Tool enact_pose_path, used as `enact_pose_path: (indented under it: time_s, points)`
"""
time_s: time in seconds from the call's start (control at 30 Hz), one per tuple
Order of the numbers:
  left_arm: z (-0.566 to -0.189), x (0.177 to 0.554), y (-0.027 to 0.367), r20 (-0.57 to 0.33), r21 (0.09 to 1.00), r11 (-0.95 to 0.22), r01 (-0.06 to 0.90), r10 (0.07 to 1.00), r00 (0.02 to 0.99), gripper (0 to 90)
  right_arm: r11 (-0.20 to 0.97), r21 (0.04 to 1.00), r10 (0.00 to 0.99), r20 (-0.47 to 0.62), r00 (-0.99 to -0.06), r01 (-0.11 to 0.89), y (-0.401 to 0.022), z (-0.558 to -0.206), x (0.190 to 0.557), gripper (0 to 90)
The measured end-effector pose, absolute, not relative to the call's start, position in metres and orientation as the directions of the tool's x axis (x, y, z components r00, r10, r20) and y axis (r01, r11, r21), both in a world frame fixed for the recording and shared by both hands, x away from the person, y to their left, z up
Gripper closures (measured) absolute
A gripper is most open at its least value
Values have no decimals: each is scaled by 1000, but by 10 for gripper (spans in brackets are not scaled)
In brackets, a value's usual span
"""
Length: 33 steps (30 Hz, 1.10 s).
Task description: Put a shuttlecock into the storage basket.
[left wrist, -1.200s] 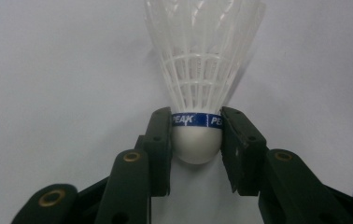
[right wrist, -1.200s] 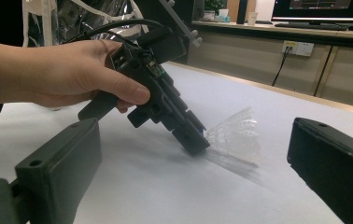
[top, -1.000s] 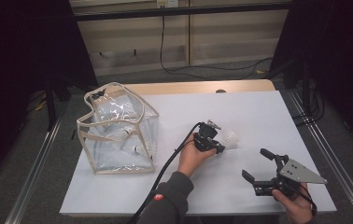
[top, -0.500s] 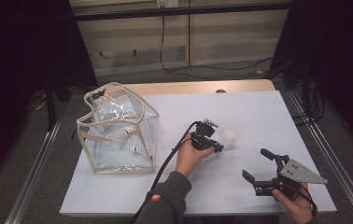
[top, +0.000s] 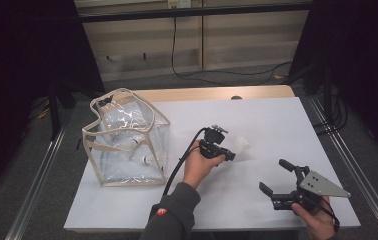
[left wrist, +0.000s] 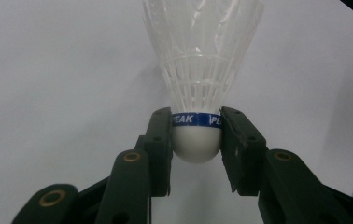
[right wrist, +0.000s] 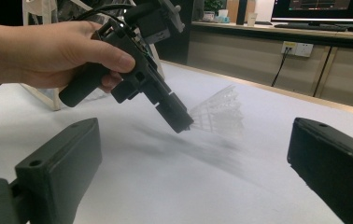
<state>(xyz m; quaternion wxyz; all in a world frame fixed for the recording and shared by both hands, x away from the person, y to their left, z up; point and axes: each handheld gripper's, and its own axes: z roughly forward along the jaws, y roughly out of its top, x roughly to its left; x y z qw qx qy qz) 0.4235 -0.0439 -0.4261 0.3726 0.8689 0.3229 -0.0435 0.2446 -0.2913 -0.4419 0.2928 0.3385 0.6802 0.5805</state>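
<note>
the blue band on the shuttlecock (left wrist: 198, 70) reads "peak", then perhaps "pe", cut off.

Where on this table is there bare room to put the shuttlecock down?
The white table is bare beyond the shuttlecock, up to the far edge and right edge. The strip between the left gripper and right gripper is free too. The left end is crowded: the clear bag fills it.
</note>
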Motion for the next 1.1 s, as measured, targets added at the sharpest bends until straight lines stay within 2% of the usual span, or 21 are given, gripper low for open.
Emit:
enact_pose_path:
  time_s: [1.1]
  points:
    - [-399, 427, -15, -349, 621, -458, 635, 565, 748, 656, 103, 988, 802, -13, -597, 117, -292, -441, 244, 29]
